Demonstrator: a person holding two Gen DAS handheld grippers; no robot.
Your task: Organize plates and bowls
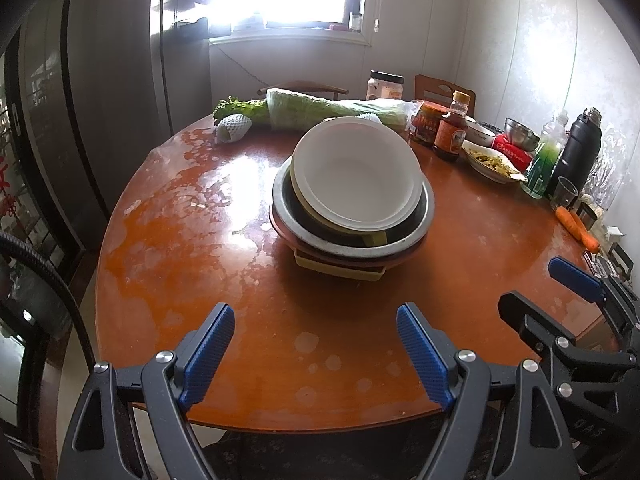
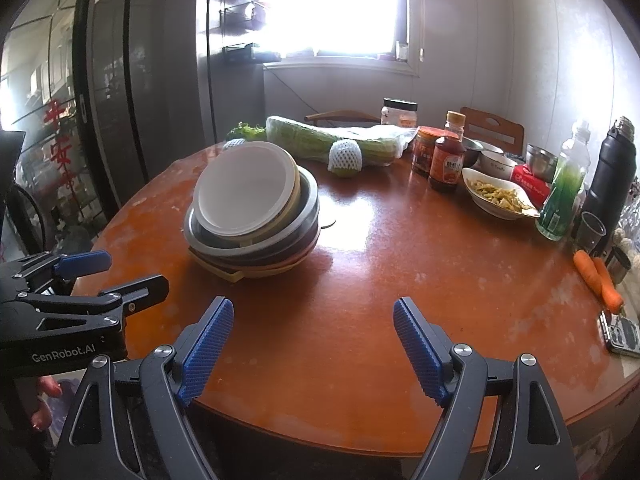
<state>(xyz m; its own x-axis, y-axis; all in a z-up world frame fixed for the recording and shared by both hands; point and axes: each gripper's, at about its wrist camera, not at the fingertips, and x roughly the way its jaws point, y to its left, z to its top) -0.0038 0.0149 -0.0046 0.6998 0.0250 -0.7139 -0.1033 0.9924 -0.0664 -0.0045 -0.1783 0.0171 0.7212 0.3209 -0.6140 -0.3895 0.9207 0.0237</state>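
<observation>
A stack of dishes stands mid-table: a white bowl tilts on top inside a cream bowl, which sits in a steel bowl, over reddish and yellow plates. My left gripper hovers open over the near table edge, short of the stack, nothing between its blue pads. My right gripper is likewise open and empty, to the right of the stack. In each wrist view the other gripper shows at the side: the right gripper and the left gripper.
The round brown table carries wrapped greens, a foam-netted fruit, jars and a sauce bottle, a dish of food, a green bottle, a black flask, a glass, carrots and a phone. Chairs stand behind.
</observation>
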